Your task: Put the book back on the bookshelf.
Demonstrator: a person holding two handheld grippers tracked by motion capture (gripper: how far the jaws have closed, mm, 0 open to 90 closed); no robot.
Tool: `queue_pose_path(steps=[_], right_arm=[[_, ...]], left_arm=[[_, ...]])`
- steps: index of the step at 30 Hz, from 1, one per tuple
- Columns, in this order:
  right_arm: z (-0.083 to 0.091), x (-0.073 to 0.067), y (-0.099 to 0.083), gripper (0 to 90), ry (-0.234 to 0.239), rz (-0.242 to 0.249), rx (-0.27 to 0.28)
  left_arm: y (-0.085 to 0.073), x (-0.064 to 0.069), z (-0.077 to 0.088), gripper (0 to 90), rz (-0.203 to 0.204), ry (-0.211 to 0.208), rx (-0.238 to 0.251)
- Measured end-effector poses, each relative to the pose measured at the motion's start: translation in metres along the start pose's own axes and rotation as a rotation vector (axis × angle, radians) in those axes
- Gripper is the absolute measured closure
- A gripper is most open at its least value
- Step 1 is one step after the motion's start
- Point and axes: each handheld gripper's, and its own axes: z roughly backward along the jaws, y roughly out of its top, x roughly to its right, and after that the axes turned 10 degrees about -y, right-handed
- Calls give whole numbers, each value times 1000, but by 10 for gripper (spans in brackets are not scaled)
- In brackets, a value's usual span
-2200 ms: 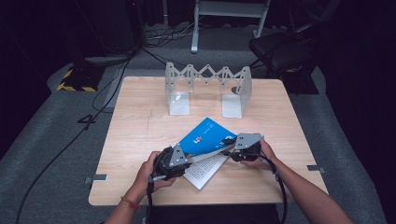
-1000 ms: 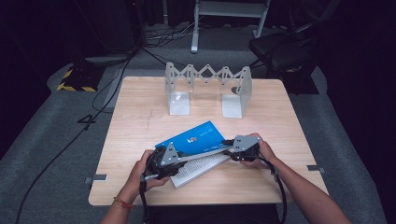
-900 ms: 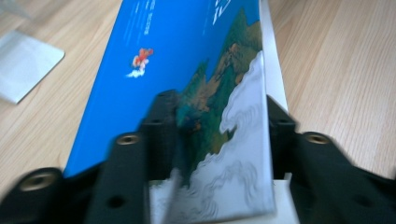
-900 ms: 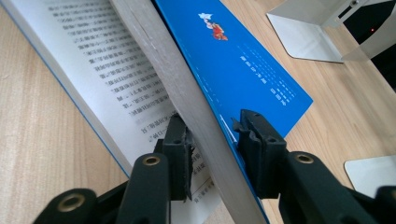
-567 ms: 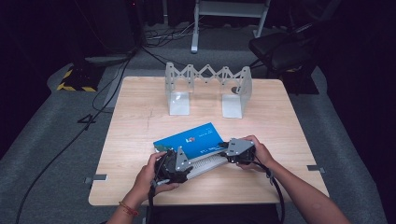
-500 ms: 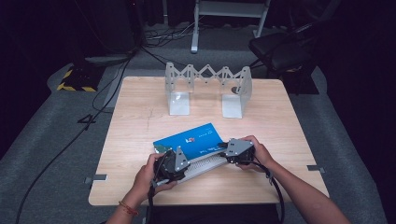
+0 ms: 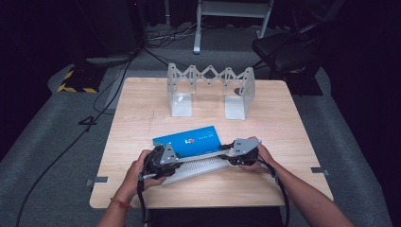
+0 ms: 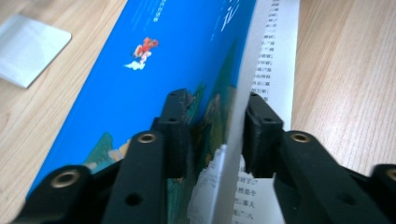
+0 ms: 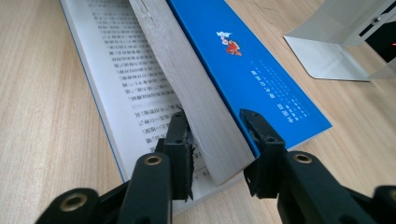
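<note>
While the blue paperback is lying half-open near the bench's front edge, the left claw is clamping its raised cover and pages. The right claw is seemingly gripping the opposite end likewise.

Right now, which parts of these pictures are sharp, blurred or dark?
High view: the wooden table is lit, the surrounding floor dark. Left gripper view: the blue book and near jaws look soft. Right gripper view: the printed page is sharper, the metal bookend blurred.
</note>
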Motion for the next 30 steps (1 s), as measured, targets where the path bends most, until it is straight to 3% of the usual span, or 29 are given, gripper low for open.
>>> queue_pose_path(steps=[1, 3, 6, 7, 10, 14, 18, 21, 23, 25, 26, 27, 28, 30], right_arm=[[1, -2, 2, 669, -10, 6, -4], [5, -4, 7, 671, -32, 4, -10], [8, -8, 11, 672, -50, 4, -16], [10, -13, 13, 677, -53, 7, -22], [11, -15, 16, 679, -60, 7, -22], [13, -19, 22, 680, -67, 10, -32], [14, -21, 25, 680, -60, 17, -36], [14, -24, 28, 678, -58, 32, -31], [13, -23, 27, 656, -38, 24, -20], [12, -20, 25, 639, -15, 8, -6], [10, -13, 18, 586, 31, -34, 44], [8, -9, 14, 574, 46, -53, 60], [8, -9, 14, 574, 46, -53, 60], [-1, 2, 3, 580, 71, -131, 55]], left_arm=[[1, 2, 0, 561, 16, 19, -2], [6, 9, -1, 510, 10, 48, -23], [12, 15, -2, 473, 14, 45, -15], [20, 22, -5, 447, 33, 71, -17], [29, 30, -11, 421, 55, 84, -7], [34, 36, -20, 387, 54, 103, -10], [29, 34, -26, 463, 45, 137, -27], [22, 31, -26, 573, 6, 106, -24], [20, 33, -26, 634, -30, 113, -28], [19, 32, -26, 656, -33, 105, -20], [18, 28, -24, 659, -27, 81, 6], [16, 26, -23, 665, -24, 65, 17], [16, 26, -23, 670, -24, 65, 17], [16, 23, -22, 671, -14, 53, 23]])
